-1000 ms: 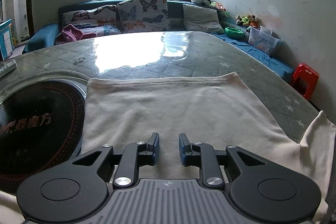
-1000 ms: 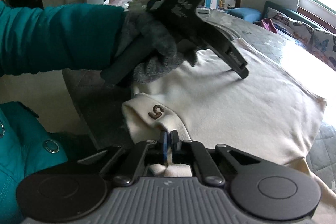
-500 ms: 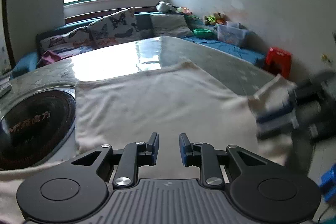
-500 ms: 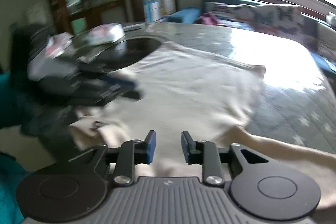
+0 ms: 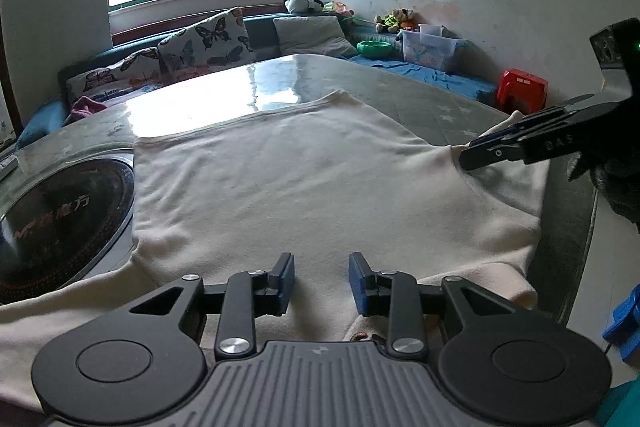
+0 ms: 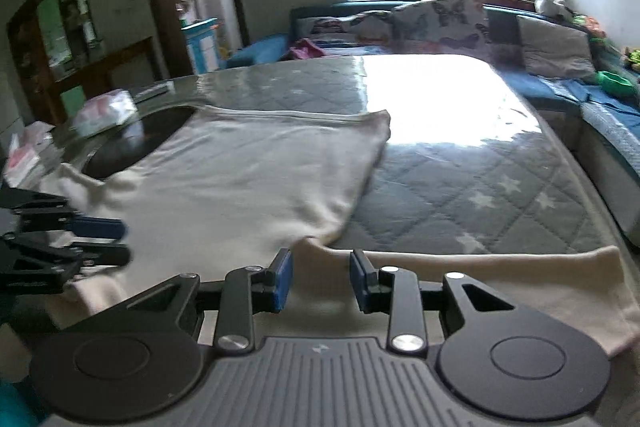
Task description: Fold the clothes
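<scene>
Cream sweater (image 5: 304, 183), one only, lies spread on the counter (image 5: 420, 95); two grippers, left (image 5: 321, 281) and right (image 6: 321, 281), hover with jaws released, the left's just widened.

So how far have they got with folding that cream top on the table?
Barely begun. Done: the cream sweatshirt lies spread flat on the quilted table, body smoothed out. In hand: nothing is gripped; the left gripper has just been opening and hovers over the cloth, and the right gripper stands open over a sleeve. Left: no fold shows yet, so both sleeves and the body remain.
</scene>
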`<state>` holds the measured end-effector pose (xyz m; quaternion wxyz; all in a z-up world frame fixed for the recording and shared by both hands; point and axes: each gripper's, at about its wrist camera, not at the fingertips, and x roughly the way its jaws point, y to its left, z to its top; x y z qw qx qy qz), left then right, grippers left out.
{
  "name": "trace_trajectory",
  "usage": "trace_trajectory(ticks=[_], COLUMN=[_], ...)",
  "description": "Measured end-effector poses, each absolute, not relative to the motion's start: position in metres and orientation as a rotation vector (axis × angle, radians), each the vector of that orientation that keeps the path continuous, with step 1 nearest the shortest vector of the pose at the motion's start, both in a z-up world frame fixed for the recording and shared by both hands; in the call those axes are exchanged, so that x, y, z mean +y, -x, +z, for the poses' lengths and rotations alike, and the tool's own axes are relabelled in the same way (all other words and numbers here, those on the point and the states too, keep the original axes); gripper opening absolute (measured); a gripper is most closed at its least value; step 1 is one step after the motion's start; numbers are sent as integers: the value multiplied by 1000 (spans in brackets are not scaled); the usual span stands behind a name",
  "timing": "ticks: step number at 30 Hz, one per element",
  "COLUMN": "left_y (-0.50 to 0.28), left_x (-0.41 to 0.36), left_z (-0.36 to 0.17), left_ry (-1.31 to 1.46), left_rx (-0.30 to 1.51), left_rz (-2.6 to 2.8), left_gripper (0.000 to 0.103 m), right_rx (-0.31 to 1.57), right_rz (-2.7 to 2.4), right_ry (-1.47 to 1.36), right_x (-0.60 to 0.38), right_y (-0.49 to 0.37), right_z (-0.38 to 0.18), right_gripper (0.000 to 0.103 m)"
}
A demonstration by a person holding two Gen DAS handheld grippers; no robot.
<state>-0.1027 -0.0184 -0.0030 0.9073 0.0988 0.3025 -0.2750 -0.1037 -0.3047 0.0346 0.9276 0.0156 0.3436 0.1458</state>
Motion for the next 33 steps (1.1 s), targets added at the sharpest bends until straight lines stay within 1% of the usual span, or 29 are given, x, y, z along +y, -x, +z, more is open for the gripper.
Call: trace_trajectory(ticks=[8,11,15,20,22,29,33], left_y=[101,101,103,110,114,123,125], left_x=[-24,-37,-60,-88,-96,-108,-109], left_z=[9,16,18,11,9,1,-1], left_ry=[-222,-224,-235,-273,-287,-332,-337], left_rx=[608,586,577,577,577,583,585], left_rz=[-575,-614,-678,-754,-778,-816,-821], left_gripper=[33,33,33,33,33,33,33], right_rx=[704,700,710,734,732,736,730], right_rz=[193,240,320,341,322,232,149], right_ry=[-17,6,56,134,153,116,23], right_x=[-325,-318,-301,-290,-292,-318,-345], right_y=[117,131,148,164,170,175,174], right_z=[34,40,44,37,36,37,37], right_gripper=[32,39,42,43,46,48,48])
